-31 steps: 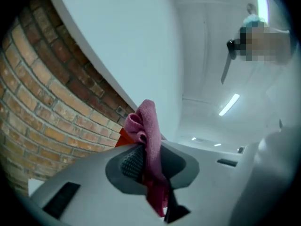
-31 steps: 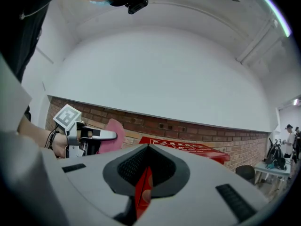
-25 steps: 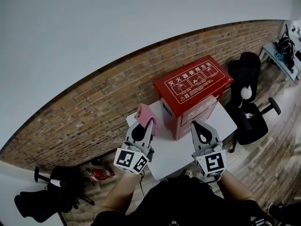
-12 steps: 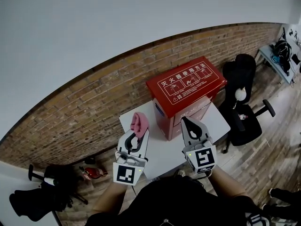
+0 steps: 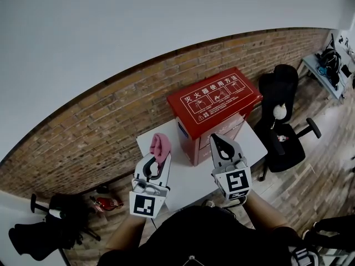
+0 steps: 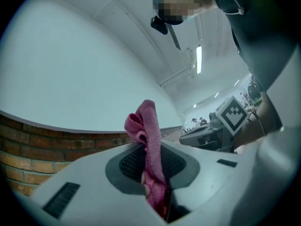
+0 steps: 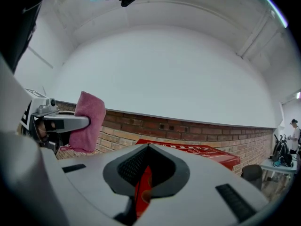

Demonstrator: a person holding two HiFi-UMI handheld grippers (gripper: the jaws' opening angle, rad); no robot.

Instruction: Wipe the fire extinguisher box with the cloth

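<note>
A red fire extinguisher box (image 5: 213,101) with white print on its lid stands on a small white table (image 5: 188,179) against the brick wall. My left gripper (image 5: 161,155) is shut on a pink cloth (image 5: 160,146), held up to the left of the box and apart from it. In the left gripper view the pink cloth (image 6: 149,149) stands pinched between the jaws. My right gripper (image 5: 217,139) is shut with nothing in it, just in front of the box. In the right gripper view the box (image 7: 197,150) shows past the jaws and the cloth (image 7: 88,121) at the left.
A black office chair (image 5: 280,118) stands right of the table. A brick wall (image 5: 100,126) runs behind the table. Dark bags and a red object (image 5: 105,204) lie on the floor at the left. A desk with gear (image 5: 330,65) is at the far right.
Both grippers have drawn back toward me and lower in the view, the left one carrying the cloth. The box and table have shifted left in the view as the head moved.
</note>
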